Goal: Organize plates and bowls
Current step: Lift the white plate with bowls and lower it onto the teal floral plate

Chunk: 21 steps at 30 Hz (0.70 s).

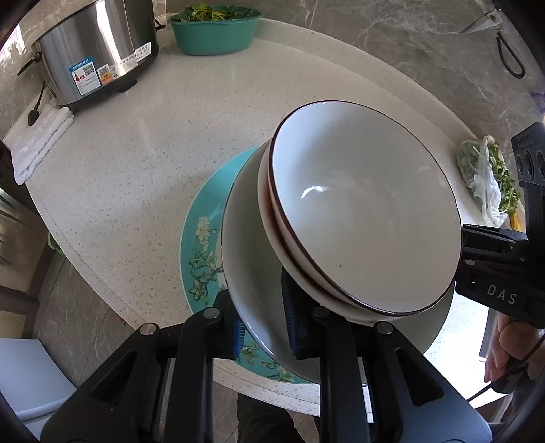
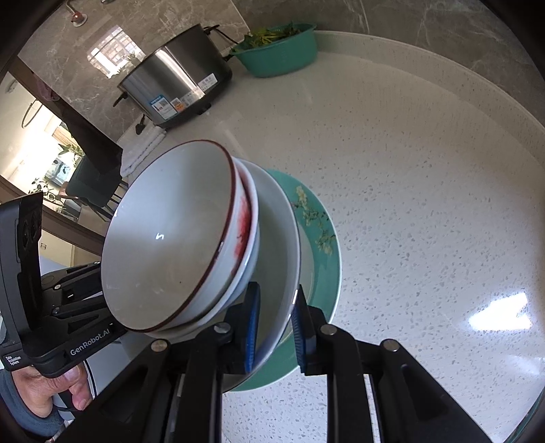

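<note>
Left gripper (image 1: 262, 327) and right gripper (image 2: 274, 327) each pinch opposite rims of the white ceramic plate (image 1: 252, 272), carrying two stacked red-rimmed bowls (image 1: 368, 221) above the turquoise floral plate (image 1: 201, 231).

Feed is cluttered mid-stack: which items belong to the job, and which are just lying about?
Job:
white dark-rimmed ceramic bowls
white deep plate
teal floral plate

Lying about:
steel cooker pot
teal basin of greens
folded white towel
bagged greens
</note>
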{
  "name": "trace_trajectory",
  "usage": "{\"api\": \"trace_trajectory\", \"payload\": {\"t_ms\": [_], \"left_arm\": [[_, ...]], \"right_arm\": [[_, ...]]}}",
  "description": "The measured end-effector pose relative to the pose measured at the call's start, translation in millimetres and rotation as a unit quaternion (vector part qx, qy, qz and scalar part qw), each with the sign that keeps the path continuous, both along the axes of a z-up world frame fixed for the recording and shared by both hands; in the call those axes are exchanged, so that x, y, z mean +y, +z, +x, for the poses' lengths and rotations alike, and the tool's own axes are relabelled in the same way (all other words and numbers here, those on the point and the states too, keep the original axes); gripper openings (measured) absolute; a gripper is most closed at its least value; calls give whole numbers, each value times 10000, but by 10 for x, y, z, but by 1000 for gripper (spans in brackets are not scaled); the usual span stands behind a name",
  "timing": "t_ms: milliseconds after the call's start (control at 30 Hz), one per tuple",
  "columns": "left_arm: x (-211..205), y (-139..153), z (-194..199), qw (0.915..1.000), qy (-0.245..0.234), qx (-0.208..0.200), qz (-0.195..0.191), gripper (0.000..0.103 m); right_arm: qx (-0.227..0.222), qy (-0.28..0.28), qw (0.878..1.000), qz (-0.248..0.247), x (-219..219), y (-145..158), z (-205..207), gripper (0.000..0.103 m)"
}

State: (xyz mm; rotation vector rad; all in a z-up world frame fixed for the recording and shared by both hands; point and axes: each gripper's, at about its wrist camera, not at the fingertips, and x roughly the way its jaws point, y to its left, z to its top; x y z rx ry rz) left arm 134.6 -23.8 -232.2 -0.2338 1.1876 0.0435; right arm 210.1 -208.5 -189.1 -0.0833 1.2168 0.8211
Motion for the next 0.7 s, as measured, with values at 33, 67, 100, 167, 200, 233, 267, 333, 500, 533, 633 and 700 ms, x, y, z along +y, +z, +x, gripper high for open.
{"api": "trace_trajectory", "payload": {"t_ms": [33, 67, 100, 167, 200, 233, 267, 333, 500, 533, 633, 700], "left_arm": [[11, -16, 8, 10000, -8, 6, -4, 17], [24, -31, 17, 10000, -11, 12, -9, 17], [39, -46, 27, 10000, -19, 14, -9, 17], [27, -57, 22, 10000, -23, 40, -25, 17], [23, -60, 21, 10000, -25, 49, -23, 17], [18, -62, 20, 10000, -26, 53, -22, 17], [26, -75, 25, 10000, -24, 60, -32, 17], [19, -88, 15, 10000, -17, 68, -38, 17], [24, -142, -18, 10000, 32, 84, -35, 17], [31, -152, -26, 9999, 42, 86, -36, 17], [61, -181, -37, 9999, 61, 93, -36, 17], [71, -199, -40, 9999, 64, 94, -38, 17]], "right_arm": [[14, -11, 10000, -10, 4, -12, 3, 20], [23, -17, 10000, -18, 11, -19, 6, 20], [31, -19, 10000, -28, 16, -26, 6, 20], [44, -20, 10000, -46, 17, -38, 7, 20], [55, -21, 10000, -55, 18, -44, 9, 20], [63, -20, 10000, -62, 19, -50, 10, 20], [74, -22, 9999, -64, 15, -58, 10, 20], [88, -18, 9999, -70, 17, -69, 10, 20], [131, -1, 9999, -77, 47, -101, 18, 20], [129, 9, 9999, -86, 62, -111, 17, 20], [126, 35, 9999, -97, 79, -128, 22, 20], [146, 37, 9998, -106, 79, -147, 20, 20]]}}
